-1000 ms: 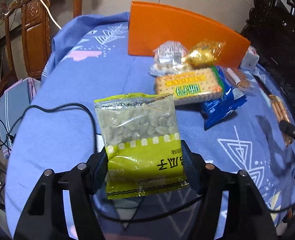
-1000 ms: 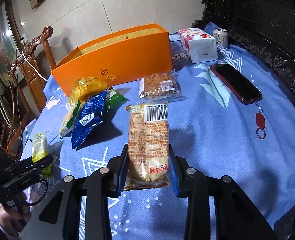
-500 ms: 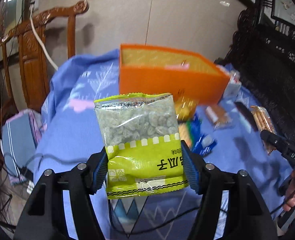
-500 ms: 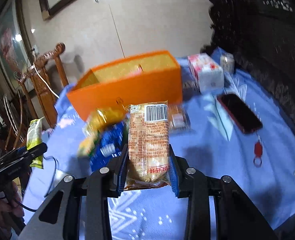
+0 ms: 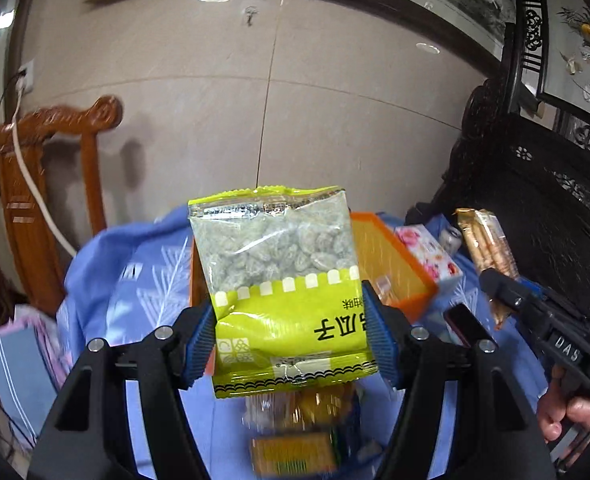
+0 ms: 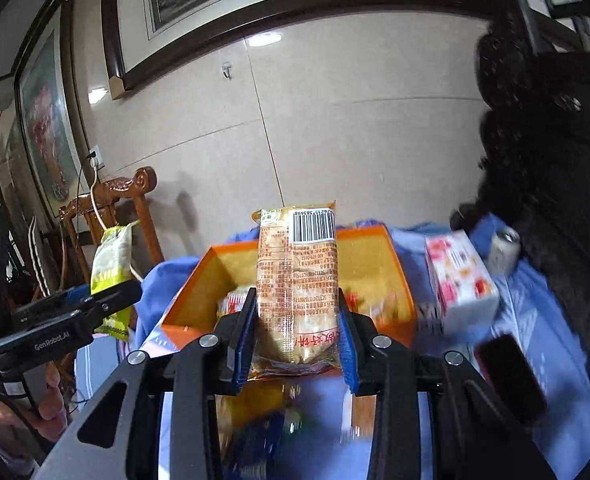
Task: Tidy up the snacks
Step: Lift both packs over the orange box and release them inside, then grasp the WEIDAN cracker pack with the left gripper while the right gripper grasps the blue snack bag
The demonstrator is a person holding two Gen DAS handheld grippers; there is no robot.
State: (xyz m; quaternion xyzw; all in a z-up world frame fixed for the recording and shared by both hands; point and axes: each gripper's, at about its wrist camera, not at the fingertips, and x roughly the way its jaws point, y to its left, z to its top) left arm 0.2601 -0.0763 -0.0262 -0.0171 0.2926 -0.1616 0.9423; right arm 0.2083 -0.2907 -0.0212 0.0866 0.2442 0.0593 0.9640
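My left gripper [image 5: 291, 344] is shut on a yellow-green bag of seeds [image 5: 279, 276] and holds it upright in the air before the orange box [image 5: 391, 264]. My right gripper [image 6: 295, 344] is shut on a long tan biscuit packet [image 6: 297, 280], barcode up, held above the open orange box [image 6: 375, 256]. The box holds some packets. In the right wrist view the left gripper [image 6: 75, 316] with the seed bag [image 6: 111, 268] is at the left. In the left wrist view the right gripper [image 5: 535, 316] with the biscuit packet [image 5: 487, 244] is at the right.
Loose snack packets [image 5: 299, 432] lie on the blue tablecloth [image 5: 143, 280] below the grippers. A floral tissue pack [image 6: 459, 280], a can [image 6: 505, 246] and a dark phone [image 6: 511, 376] lie right of the box. A wooden chair [image 5: 35, 184] stands at the left; dark carved furniture [image 5: 543, 216] at the right.
Both grippers have risen and tilted up with their packets and moved toward the orange box. The loose snacks have dropped to the bottom of both views.
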